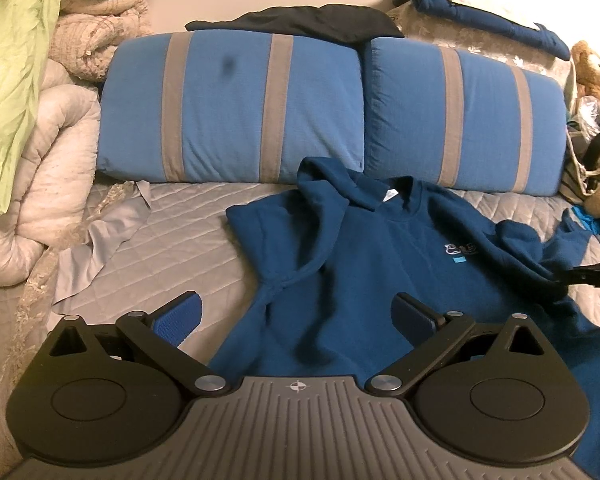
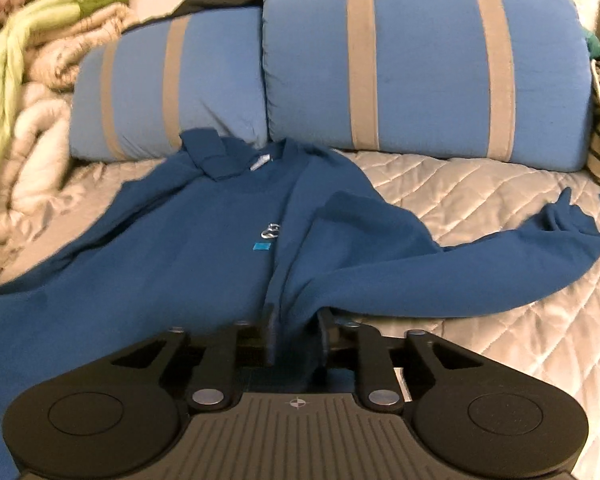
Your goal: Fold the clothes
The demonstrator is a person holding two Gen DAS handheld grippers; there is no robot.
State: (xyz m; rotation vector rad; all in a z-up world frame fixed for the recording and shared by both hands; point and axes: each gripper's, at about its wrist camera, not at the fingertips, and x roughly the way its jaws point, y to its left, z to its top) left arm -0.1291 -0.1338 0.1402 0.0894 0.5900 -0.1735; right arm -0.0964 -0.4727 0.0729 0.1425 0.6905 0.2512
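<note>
We find the left gripper nearest us in the left wrist view, its jaws standing wide apart with nothing between the blue pads; it hangs over the lower body of the dark blue sweatshirt without touching it

In the right wrist view, the right gripper has its jaws drawn close, with a fold of the sweatshirt bunched between the two fingers; we cannot tell for certain whether the pads press on the cloth, though the fabric rises in a ridge straight from the jaws. This view is slightly blurred

We record the sweatshirt as lying front-up on the grey quilted bed cover, a small pale logo on its chest and its collar, with a white label, toward the head of the bed. One sleeve stretches out across the quilt toward the right side of the bed; the other is folded in over the body near the left gripper. A black part of the right gripper shows at the right edge of the left wrist view, at the sleeve

Just beyond the collar, two blue pillows with grey stripes stand side by side along the head of the bed, the collar touching their lower edge. A dark garment lies across their tops. At the left edge of the bed we note a heap of pale quilts with a light green cloth over it; at the far right corner, a teddy bear and another dark blue garment
</note>
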